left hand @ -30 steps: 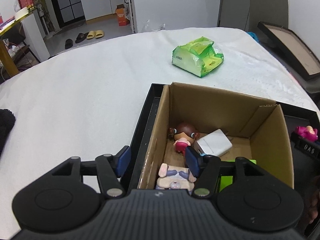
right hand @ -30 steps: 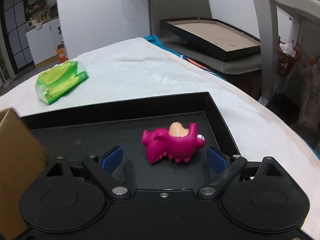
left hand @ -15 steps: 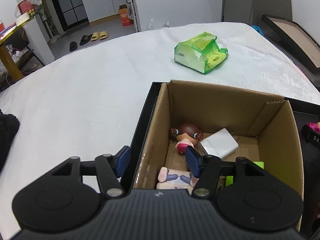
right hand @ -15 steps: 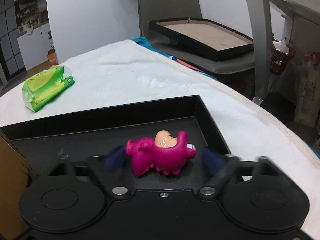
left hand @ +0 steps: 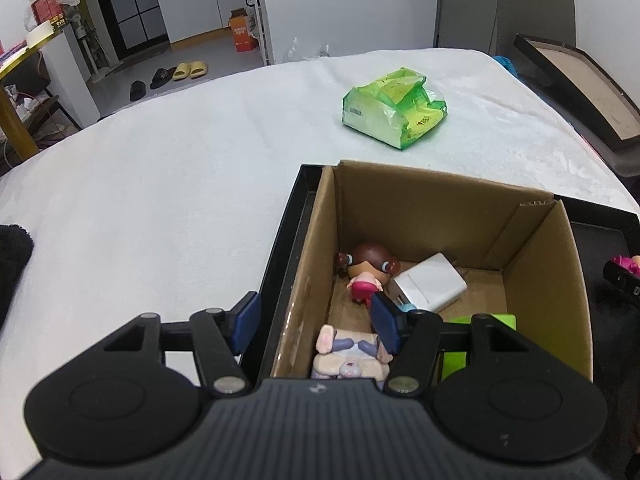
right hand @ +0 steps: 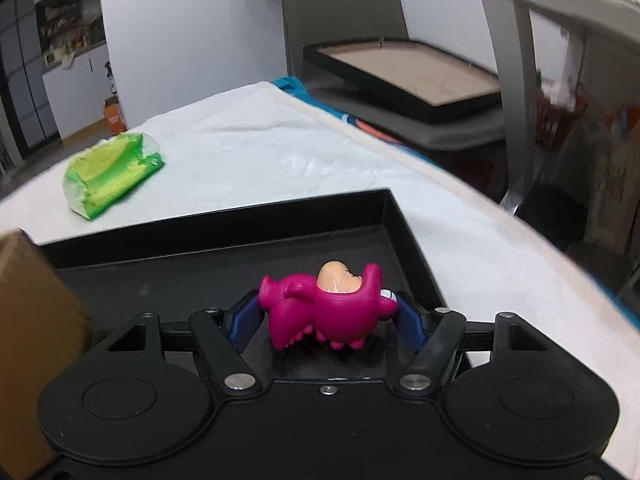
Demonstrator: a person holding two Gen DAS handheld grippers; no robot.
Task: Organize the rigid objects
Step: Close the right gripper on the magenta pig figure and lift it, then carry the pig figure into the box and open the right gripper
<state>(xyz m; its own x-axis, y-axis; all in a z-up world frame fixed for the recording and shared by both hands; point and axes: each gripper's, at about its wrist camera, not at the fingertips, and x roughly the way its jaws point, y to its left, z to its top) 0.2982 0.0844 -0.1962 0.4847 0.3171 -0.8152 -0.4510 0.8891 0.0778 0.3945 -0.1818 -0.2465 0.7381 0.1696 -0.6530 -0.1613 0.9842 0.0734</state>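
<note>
Right gripper (right hand: pixel 326 322): blue-padded fingers pinching the magenta plastic dinosaur-suit figurine (right hand: pixel 328 308) from both sides; toy sits squarely between the pads, long axis crosswise to the fingers, tail toward the left pad, snout toward the right; whether it rests on the black shallow tray (right hand: pixel 224 220) or is just off it, cannot tell.

Left gripper (left hand: pixel 314 324): fingers spread, holding nothing, straddling the near-left wall of the open brown cardboard box (left hand: pixel 436 216); one pad outside the wall, one inside.

Key relation: box lies to the left of the right fingers, its corner at that view's left edge; right hand is the one loaded, so the carry probably goes leftward and over the box wall.
</note>
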